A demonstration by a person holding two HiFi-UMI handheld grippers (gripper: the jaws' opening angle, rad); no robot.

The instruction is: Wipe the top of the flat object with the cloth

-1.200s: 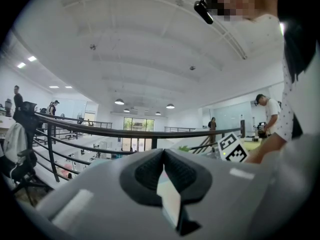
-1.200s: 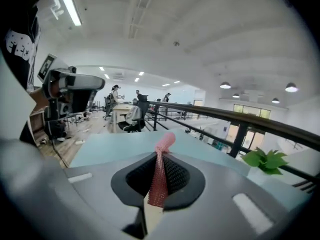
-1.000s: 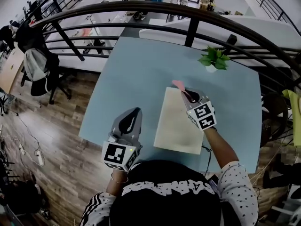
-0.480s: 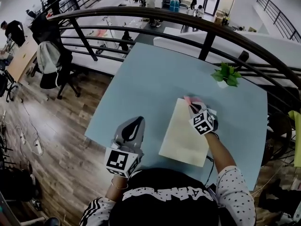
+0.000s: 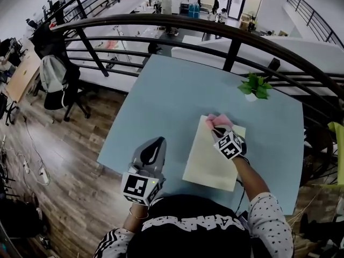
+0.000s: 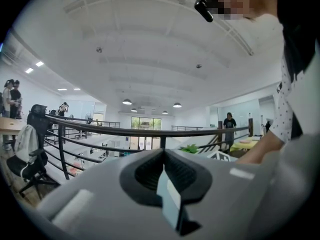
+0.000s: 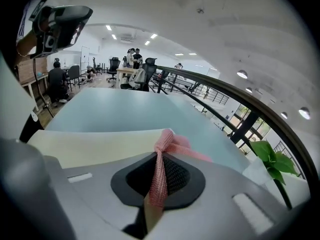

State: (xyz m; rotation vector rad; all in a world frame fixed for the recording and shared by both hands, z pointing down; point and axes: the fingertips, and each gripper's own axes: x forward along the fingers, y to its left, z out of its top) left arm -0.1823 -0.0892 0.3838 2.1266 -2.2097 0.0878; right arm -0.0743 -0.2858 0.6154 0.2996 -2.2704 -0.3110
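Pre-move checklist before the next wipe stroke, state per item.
1. Grip on the cloth: ok, pinched in the shut right gripper.
2. Position of the cloth: ok, over the far end of the board.
3. Pressure of the cloth on the board: cannot tell.
4. Other things on the board: ok, none.
5. Place of the left gripper: ok, off the board, shut, empty, by the near left corner of the table.
6. Room from the plant: ok, it stands apart beyond the board's far corner.
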